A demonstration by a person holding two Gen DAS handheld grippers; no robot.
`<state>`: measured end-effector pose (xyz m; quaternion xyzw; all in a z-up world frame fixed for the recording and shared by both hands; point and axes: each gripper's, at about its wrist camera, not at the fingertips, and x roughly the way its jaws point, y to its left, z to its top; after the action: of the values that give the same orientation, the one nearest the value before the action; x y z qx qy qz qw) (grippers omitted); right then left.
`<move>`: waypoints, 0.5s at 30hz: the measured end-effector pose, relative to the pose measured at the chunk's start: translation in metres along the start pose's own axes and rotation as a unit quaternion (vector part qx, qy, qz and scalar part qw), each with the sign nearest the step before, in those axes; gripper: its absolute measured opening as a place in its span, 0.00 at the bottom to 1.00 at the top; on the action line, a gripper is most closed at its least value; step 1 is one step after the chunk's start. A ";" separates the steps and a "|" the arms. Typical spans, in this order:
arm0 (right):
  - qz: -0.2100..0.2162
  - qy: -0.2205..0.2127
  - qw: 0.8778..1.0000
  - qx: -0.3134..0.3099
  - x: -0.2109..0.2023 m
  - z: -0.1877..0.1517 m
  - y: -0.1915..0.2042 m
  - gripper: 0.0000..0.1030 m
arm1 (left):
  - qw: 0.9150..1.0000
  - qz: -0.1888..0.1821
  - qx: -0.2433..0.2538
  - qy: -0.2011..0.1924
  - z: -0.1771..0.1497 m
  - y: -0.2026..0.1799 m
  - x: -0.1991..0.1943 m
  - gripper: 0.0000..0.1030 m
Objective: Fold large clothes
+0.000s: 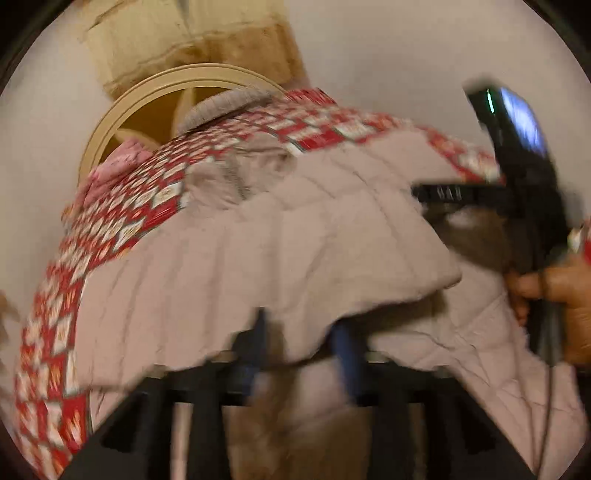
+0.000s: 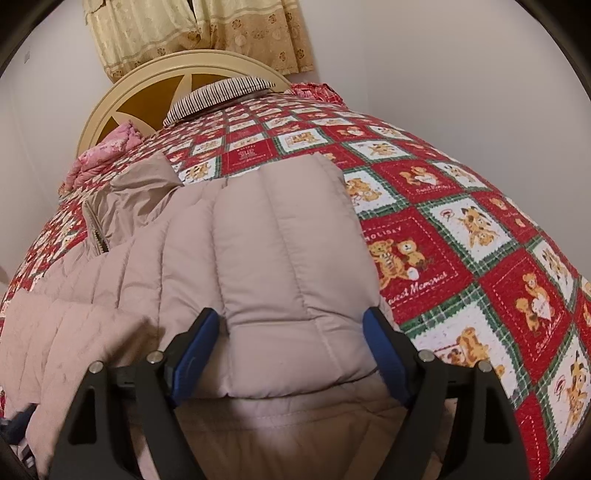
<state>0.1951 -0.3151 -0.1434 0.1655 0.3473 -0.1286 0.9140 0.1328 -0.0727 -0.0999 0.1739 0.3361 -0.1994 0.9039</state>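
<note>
A pale pink quilted puffer jacket (image 2: 258, 251) lies on a bed with a red, white and green teddy-bear quilt (image 2: 461, 229). My right gripper (image 2: 291, 325) is open, its blue fingers (image 2: 195, 350) on either side of a folded jacket panel, not pinching it. In the blurred left wrist view, my left gripper (image 1: 303, 336) has its blue fingers (image 1: 345, 354) close together on the jacket's lifted edge (image 1: 258, 258). The right gripper's body (image 1: 517, 177) and the hand holding it show at the right of that view.
A cream round headboard (image 2: 122, 92) and yellow curtains (image 2: 207, 33) stand at the far end. A striped pillow (image 2: 221, 92) and a pink bundle (image 2: 107, 151) lie by the headboard. White walls flank the bed.
</note>
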 end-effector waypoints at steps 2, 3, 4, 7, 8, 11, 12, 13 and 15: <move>0.004 -0.001 1.000 0.004 -0.001 0.000 -0.002 0.80 | 0.997 0.019 -0.066 -0.035 -0.013 0.031 -0.025 0.77; 0.007 -0.002 1.000 0.006 -0.001 0.000 -0.002 0.80 | 0.995 0.028 -0.082 -0.044 -0.014 0.041 -0.026 0.77; 0.011 -0.004 1.000 0.010 -0.002 0.000 -0.004 0.80 | 0.993 0.040 -0.104 -0.049 -0.019 0.056 -0.027 0.77; 0.023 -0.006 0.999 0.031 -0.009 0.002 -0.008 0.80 | 0.982 0.079 -0.170 -0.030 -0.040 0.101 -0.021 0.78; 0.027 -0.004 0.999 0.037 -0.016 0.002 -0.008 0.81 | 0.977 0.085 -0.192 -0.027 -0.046 0.115 -0.016 0.78; 0.088 -0.008 0.996 0.029 -0.046 -0.005 0.010 0.82 | 0.958 0.053 -0.281 -0.006 -0.074 0.139 0.000 0.77; 0.113 -0.003 0.993 0.017 -0.052 -0.009 0.020 0.85 | 0.953 0.039 -0.301 0.001 -0.080 0.144 0.005 0.77; 0.129 0.009 0.992 -0.004 -0.055 -0.015 0.035 0.87 | 0.951 0.031 -0.308 0.002 -0.083 0.146 0.007 0.77; 0.100 0.048 0.993 -0.048 -0.047 -0.027 0.064 0.88 | 0.949 0.024 -0.313 -0.004 -0.085 0.146 0.006 0.77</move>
<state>0.1675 -0.2409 -0.1169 0.1611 0.3785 -0.0119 0.9114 0.1606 0.0894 -0.1378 -0.1108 0.3740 -0.0630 0.9186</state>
